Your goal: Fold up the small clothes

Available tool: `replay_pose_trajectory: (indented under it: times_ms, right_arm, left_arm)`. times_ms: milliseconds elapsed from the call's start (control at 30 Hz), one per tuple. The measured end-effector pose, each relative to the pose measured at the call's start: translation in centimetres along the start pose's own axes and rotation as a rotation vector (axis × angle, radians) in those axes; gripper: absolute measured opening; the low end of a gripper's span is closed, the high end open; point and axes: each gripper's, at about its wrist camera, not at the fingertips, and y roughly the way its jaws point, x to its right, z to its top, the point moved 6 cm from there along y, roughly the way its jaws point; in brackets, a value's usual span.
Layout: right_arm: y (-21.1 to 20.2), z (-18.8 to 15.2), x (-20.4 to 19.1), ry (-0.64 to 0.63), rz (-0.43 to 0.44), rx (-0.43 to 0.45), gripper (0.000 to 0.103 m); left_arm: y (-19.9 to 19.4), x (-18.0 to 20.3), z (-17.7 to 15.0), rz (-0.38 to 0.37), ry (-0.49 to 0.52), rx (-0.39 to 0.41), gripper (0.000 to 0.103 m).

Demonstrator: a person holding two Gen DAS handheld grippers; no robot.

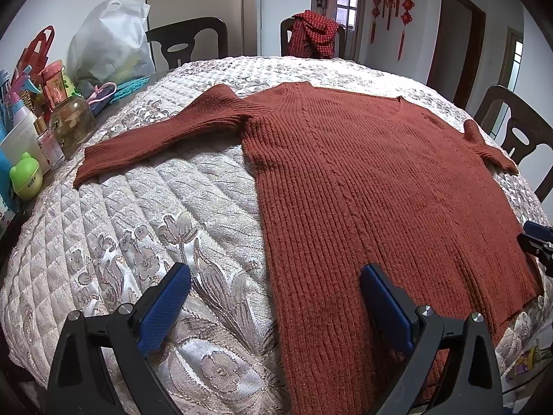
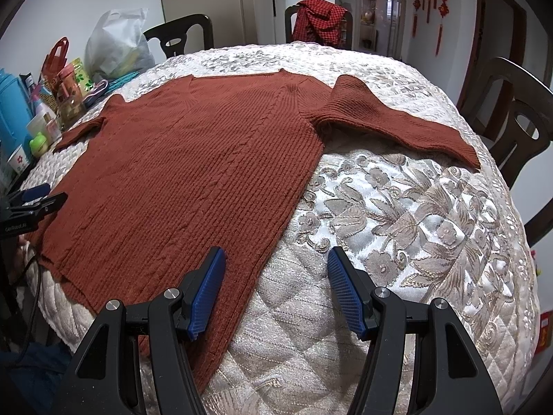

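Note:
A rust-red ribbed knit sweater (image 1: 363,180) lies flat on the quilted table cover, neck away from me, both sleeves spread out; it also shows in the right wrist view (image 2: 193,173). My left gripper (image 1: 275,287) is open and empty above the sweater's lower left hem corner, one finger over the cover, one over the knit. My right gripper (image 2: 276,269) is open and empty above the lower right hem corner. Each gripper shows at the edge of the other's view: the right gripper (image 1: 539,242) and the left gripper (image 2: 34,204).
A floral quilted cover (image 1: 155,228) spans the table. Bottles, a glass jar (image 1: 72,122), a green container (image 1: 27,176) and a white bag (image 1: 110,45) crowd the left edge. Dark chairs stand around; one at the far side holds a red checked cloth (image 1: 312,34).

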Motion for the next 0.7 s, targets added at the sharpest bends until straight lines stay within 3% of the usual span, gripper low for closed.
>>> replay_pose_trajectory:
  times_ms: [700]
  right_arm:
    - [-0.4, 1.8, -0.5, -0.013, 0.007, 0.02, 0.062]
  left_arm:
    - [0.2, -0.3, 1.9, 0.047, 0.043, 0.012, 0.095]
